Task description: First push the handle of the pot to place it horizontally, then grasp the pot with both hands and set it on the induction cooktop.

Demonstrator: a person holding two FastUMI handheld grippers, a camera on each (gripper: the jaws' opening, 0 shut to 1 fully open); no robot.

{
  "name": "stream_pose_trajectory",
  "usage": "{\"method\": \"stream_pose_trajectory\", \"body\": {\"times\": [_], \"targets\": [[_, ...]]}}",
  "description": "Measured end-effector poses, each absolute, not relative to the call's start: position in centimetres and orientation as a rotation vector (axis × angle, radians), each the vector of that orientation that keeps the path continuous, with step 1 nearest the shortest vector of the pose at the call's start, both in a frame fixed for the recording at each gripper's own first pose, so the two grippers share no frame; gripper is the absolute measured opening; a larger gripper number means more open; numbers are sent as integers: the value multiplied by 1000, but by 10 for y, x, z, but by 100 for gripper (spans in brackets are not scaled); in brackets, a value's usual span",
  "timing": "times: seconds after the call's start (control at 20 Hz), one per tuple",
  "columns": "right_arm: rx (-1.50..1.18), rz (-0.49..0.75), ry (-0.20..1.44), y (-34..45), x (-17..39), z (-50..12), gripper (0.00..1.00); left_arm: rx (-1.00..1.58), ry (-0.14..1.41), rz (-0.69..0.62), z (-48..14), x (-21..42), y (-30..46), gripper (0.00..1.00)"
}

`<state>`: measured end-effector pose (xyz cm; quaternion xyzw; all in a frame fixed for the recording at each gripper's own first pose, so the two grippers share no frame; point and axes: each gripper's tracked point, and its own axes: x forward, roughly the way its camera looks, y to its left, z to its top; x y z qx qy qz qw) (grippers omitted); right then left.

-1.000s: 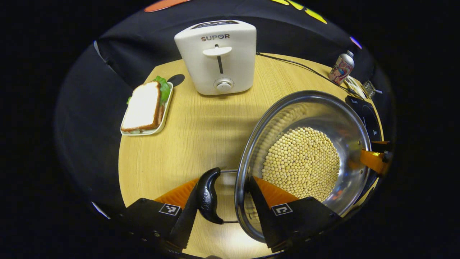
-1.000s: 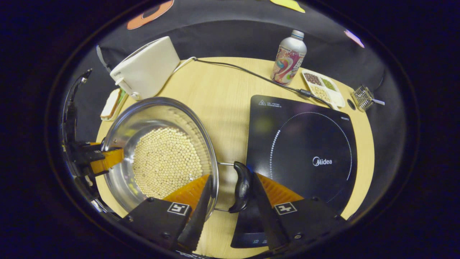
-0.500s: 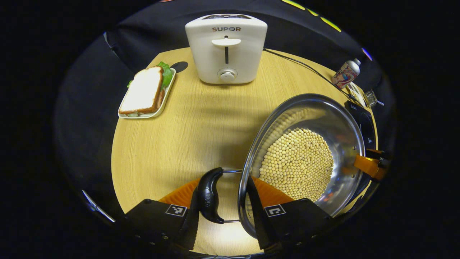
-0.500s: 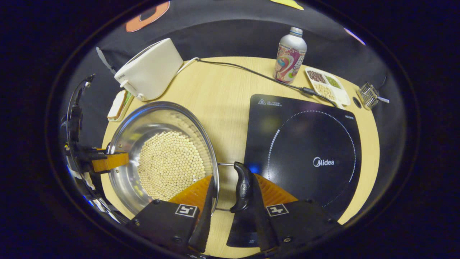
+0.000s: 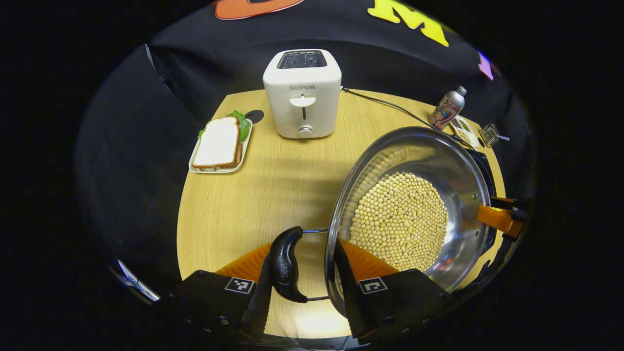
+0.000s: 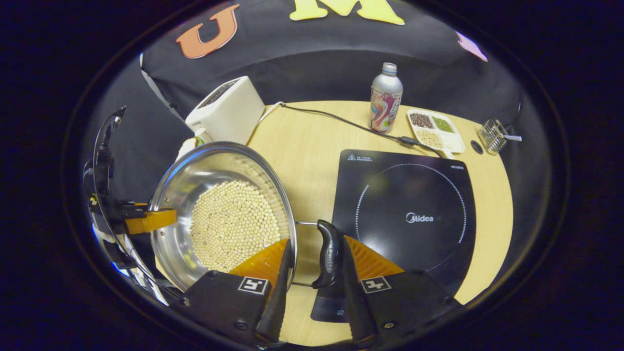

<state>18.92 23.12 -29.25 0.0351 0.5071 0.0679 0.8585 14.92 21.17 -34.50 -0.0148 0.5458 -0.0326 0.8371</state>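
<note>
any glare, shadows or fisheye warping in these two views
Left gripper view: the table edge bows from fisheye, and the pot shades the wood beside it. Right gripper view: the cooktop outline curves; soft sheen on the pot's steel wall.

A round, pale wooden table (image 6: pixel 312 161) is carrying everything. A white two-slot toaster (image 5: pixel 302 92) is standing near its far edge, and a white rectangular plate with a sandwich (image 5: pixel 222 145) is lying by the left edge. A flat black induction cooktop (image 6: pixel 409 219) is lying on the right half, its black cable (image 6: pixel 341 122) running across the tabletop. Along the far right edge a printed metal bottle (image 6: pixel 385 100) is standing, a white divided tray of beans (image 6: pixel 435 129) is lying just beside it, and a small wire basket (image 6: pixel 492 135) is sitting at the rim.
</note>
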Motion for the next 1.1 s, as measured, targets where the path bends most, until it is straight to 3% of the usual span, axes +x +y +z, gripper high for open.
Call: {"method": "stream_pose_trajectory", "body": {"times": [0.45,1.1], "targets": [[96,36,950,149,146,-243,55,-23,1088,-174,-356,154,207,63],[128,-99,936,-12,108,-254,52,6,1101,-310,-384,176,207,63]]}}
